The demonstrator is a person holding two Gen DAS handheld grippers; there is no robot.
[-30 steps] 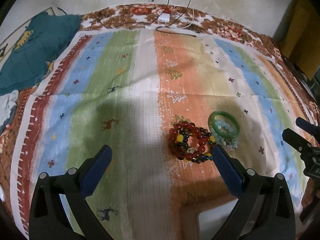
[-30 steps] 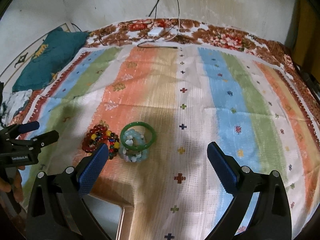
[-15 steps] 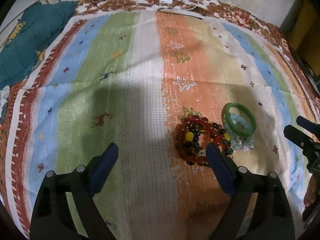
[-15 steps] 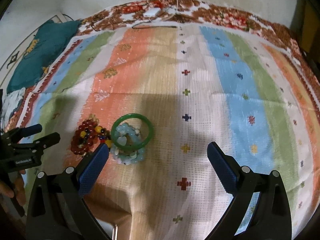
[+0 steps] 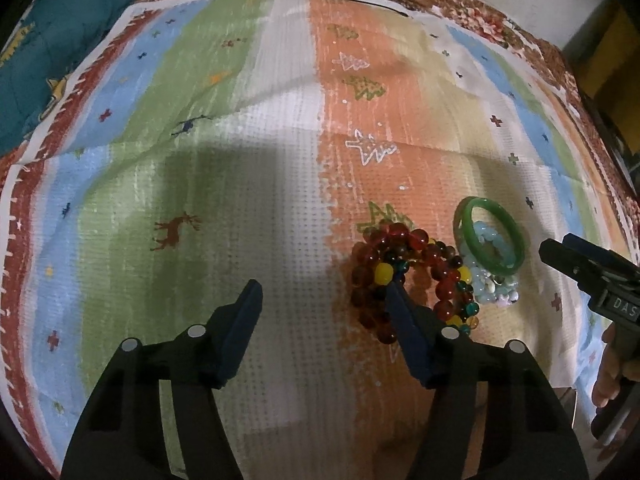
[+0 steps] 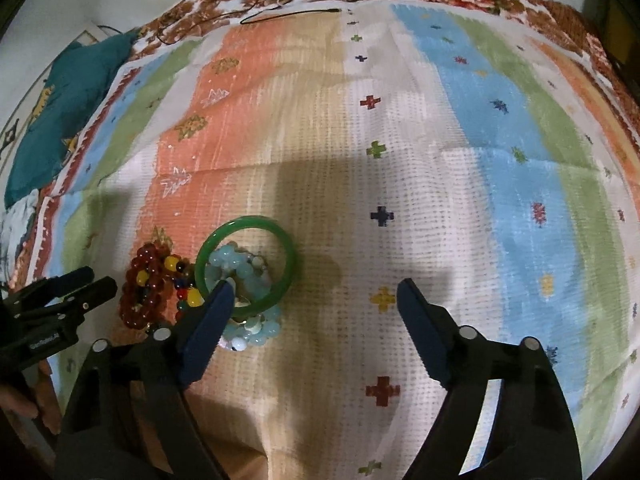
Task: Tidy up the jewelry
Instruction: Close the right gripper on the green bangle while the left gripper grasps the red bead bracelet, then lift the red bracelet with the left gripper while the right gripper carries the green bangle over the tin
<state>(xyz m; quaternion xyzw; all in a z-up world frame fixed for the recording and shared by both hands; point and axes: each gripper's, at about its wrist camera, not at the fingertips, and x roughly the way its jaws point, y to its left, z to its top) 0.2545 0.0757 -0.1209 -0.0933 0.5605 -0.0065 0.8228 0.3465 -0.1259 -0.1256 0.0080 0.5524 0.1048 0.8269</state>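
Both closing jaws apart, empty; red bead bracelet [image 5: 404,276] and green bangle [image 6: 246,266] at their inner tips.

"DAS" on right tool [image 5: 592,276], other label illegible

Pale blue bead bracelet [image 6: 256,326] partly behind right tool's [image 6: 312,296] finger [image 6: 208,320].

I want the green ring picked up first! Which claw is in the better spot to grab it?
The right claw, probably. One of its fingers already pokes inside the green bangle, and its jaws are closing. The left claw sits over the red bead bracelets instead, beside the bangle.
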